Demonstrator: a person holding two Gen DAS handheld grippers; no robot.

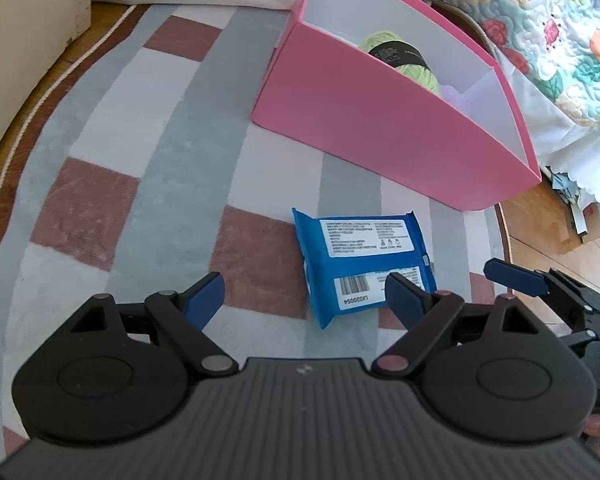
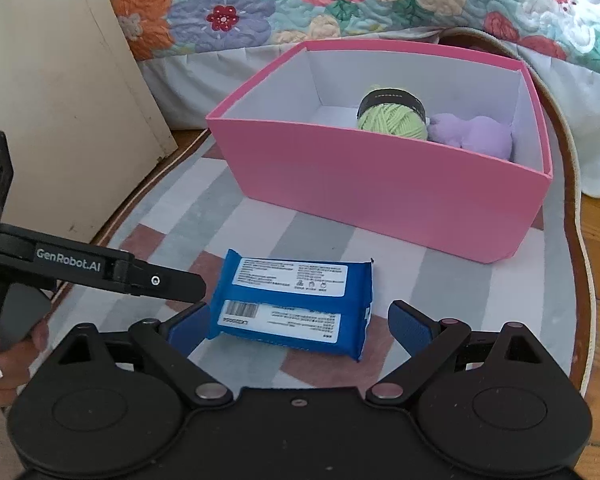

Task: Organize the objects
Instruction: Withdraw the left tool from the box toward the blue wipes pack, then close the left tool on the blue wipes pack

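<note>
A blue wipes packet (image 2: 292,304) lies label-up on the striped rug (image 2: 440,280), in front of a pink box (image 2: 380,188). Inside the box are a green yarn ball (image 2: 392,116) and a purple soft toy (image 2: 476,136). My right gripper (image 2: 300,305) is open and straddles the packet, its left pad close to the packet's edge and a gap at the right pad. My left gripper (image 1: 305,278) is open just before the packet (image 1: 360,264), its right fingertip (image 1: 400,288) over the packet's near corner. One left finger (image 2: 172,280) reaches in from the left in the right wrist view.
A floral quilt (image 2: 260,4) and white bed skirt hang behind the box. A cream board (image 2: 60,100) leans at the left. Wooden floor (image 1: 548,232) with papers lies right of the rug. A hand (image 2: 4,364) holds the left gripper's handle.
</note>
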